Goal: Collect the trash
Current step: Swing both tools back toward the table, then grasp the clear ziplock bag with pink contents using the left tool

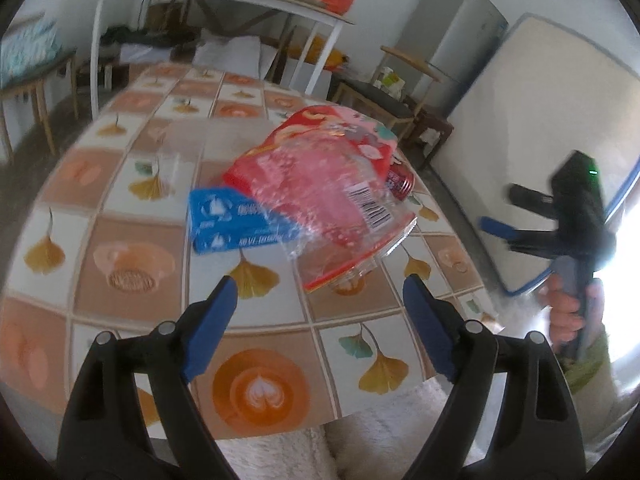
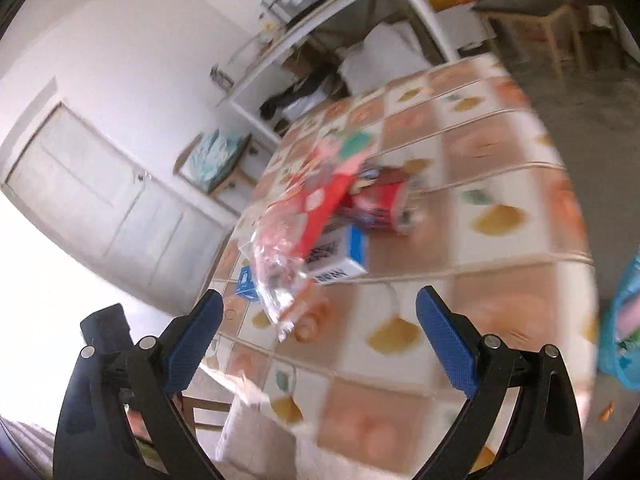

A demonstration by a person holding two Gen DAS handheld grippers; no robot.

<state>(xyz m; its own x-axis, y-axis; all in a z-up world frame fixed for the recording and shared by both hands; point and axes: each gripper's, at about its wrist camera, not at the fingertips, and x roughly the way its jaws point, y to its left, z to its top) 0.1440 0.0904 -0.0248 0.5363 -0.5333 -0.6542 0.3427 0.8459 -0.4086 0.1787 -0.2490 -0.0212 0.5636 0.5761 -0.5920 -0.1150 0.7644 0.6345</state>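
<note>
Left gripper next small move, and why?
Probably ease the left gripper forward and down onto the red snack bag: its jaws stand open and empty, and the bag's clear crumpled end lies on the table just ahead between them.

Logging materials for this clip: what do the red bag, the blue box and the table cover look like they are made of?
Red bag: thin glossy plastic film, partly clear; it crinkles and shows glare and a printed barcode.
Blue box: probably printed cardboard; sharp edges, flat matte faces, white printing.
Table cover: likely wipeable vinyl or oilcloth; smooth printed tile, leaf and coffee pattern, draping over the table's edge. Blur leaves this open.
</note>
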